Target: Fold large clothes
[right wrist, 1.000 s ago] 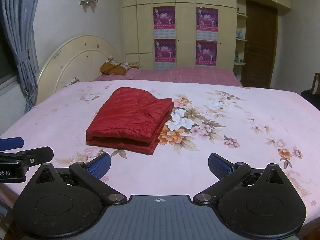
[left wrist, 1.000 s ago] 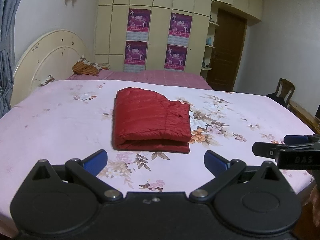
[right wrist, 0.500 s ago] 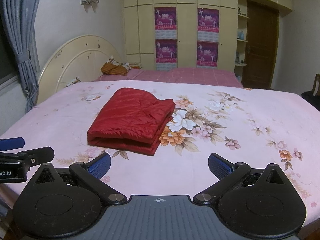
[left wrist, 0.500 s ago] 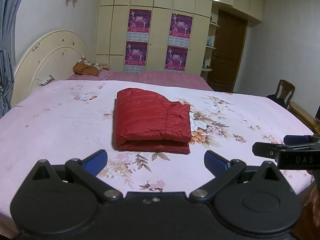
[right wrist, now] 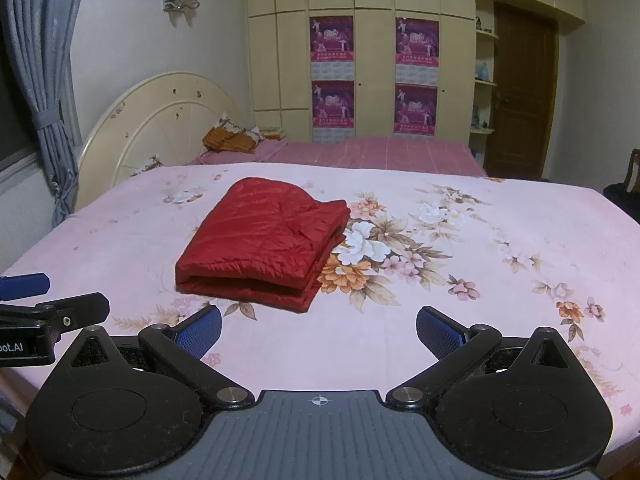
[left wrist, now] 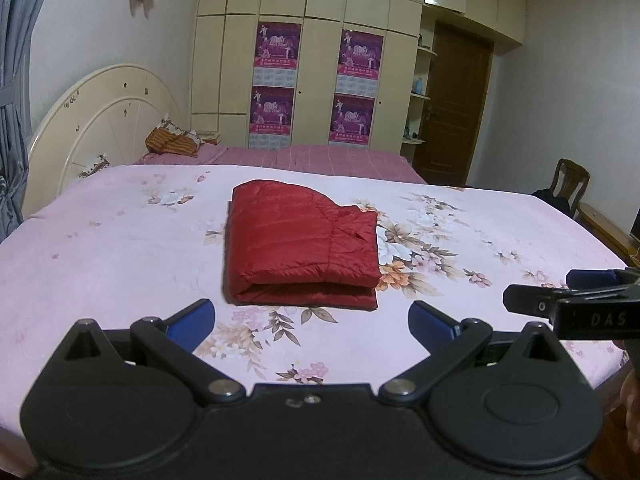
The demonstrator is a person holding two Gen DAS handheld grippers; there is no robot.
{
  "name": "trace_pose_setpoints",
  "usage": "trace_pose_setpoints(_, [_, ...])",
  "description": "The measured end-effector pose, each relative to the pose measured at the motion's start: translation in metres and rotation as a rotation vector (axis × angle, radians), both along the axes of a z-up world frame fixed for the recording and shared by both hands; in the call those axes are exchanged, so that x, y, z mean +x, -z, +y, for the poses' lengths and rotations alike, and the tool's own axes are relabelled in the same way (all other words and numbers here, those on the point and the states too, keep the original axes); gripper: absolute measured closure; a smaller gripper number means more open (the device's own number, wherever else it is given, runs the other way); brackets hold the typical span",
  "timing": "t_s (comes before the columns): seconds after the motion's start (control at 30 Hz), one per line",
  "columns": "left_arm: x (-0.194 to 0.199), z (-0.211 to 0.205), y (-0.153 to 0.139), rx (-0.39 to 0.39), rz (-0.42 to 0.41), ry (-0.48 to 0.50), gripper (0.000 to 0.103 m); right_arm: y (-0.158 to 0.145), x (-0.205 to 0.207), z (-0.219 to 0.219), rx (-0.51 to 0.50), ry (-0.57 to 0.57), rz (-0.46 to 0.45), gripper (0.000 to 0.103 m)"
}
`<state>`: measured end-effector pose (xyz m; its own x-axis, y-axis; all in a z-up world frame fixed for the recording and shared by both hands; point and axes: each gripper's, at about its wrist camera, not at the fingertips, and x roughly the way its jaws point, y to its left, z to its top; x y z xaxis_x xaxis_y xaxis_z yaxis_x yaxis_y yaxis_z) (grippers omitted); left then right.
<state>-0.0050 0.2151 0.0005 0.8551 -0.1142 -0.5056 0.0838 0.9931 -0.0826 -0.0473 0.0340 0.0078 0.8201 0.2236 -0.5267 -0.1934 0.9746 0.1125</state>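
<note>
A red padded jacket (left wrist: 300, 244) (right wrist: 264, 240) lies folded into a thick rectangle on the pink floral bed sheet (left wrist: 100, 248) (right wrist: 460, 320). My left gripper (left wrist: 312, 326) hangs open near the bed's front edge, short of the jacket, with nothing between its blue pads. My right gripper (right wrist: 318, 330) is open too, a little further right, also empty and clear of the jacket. Each gripper shows at the edge of the other's view: the right gripper (left wrist: 568, 294) and the left gripper (right wrist: 36, 300).
A cream headboard (left wrist: 100, 120) stands at the far left, with a second bed in a pink checked cover (right wrist: 380, 152) behind. Cupboards with purple posters (left wrist: 276, 84) line the back wall. A brown door (right wrist: 520, 92) and a wooden chair (left wrist: 572, 184) are at the right.
The right wrist view has drifted slightly, so the jacket sits a touch further right in it. Both grippers stay open and the jacket has not moved.
</note>
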Motion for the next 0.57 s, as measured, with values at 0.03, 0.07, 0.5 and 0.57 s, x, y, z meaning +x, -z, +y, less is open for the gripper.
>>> trace_pose_setpoints(0.03, [0.0001,-0.0001,-0.0001,-0.002,0.0,0.0,0.0,-0.0001,-0.0001,0.0001,-0.001,0.001,-0.001,0.001])
trace_pose_setpoints(0.07, [-0.0005,-0.0007,0.0001,0.0,-0.002,-0.002,0.0,-0.0001,-0.0001,0.0002,-0.001,0.002,-0.001,0.001])
trace_pose_setpoints(0.5, [-0.0075,-0.0066,-0.0058,0.019,-0.031,-0.024,0.001,-0.0037,-0.0049,-0.0066,0.008,-0.012,-0.014,0.001])
trace_pose_setpoints(0.57, [-0.0077,-0.0072,-0.0066,0.015,-0.032,-0.024,0.001,-0.0039,-0.0048,-0.0078,0.009,-0.019,-0.016,0.001])
